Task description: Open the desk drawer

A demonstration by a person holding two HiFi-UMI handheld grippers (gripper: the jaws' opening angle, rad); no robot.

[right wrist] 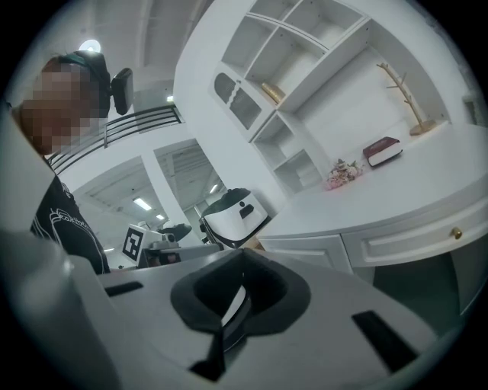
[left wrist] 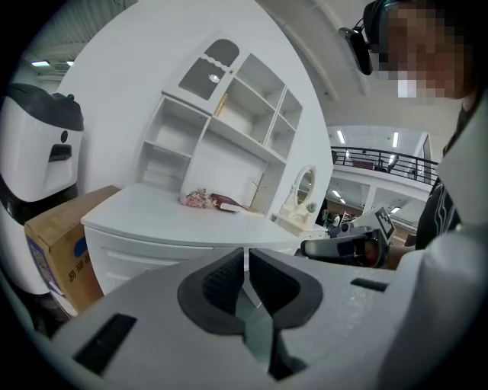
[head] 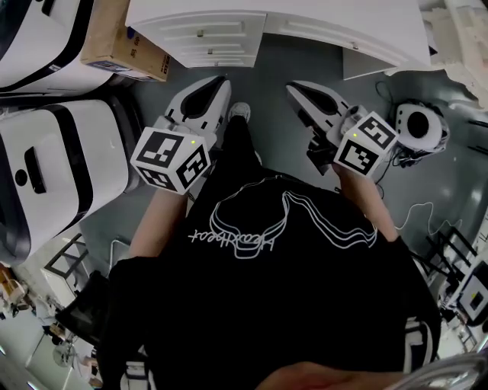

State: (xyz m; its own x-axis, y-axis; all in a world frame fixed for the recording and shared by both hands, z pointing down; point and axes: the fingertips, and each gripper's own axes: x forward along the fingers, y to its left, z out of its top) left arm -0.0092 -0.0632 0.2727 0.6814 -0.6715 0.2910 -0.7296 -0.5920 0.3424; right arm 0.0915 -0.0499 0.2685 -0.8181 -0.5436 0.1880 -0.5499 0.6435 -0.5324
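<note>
The white desk (head: 381,23) runs across the top of the head view, with a knobbed drawer front (head: 204,36) on the left and another (head: 343,42) on the right. My left gripper (head: 220,81) is shut and empty, pointing at the left drawers from a short way off. My right gripper (head: 293,88) is also shut and empty, short of the right drawer. In the left gripper view the shut left gripper (left wrist: 245,259) faces the desk's drawer fronts (left wrist: 145,255). In the right gripper view the shut right gripper (right wrist: 242,265) sits below a drawer with a gold knob (right wrist: 456,233).
A cardboard box (head: 122,38) stands left of the desk, beside white machines (head: 53,160). A round white device with cables (head: 419,126) lies on the floor at the right. On the desk top a shelf unit (left wrist: 229,114) holds a book (right wrist: 383,150) and flowers (right wrist: 343,171).
</note>
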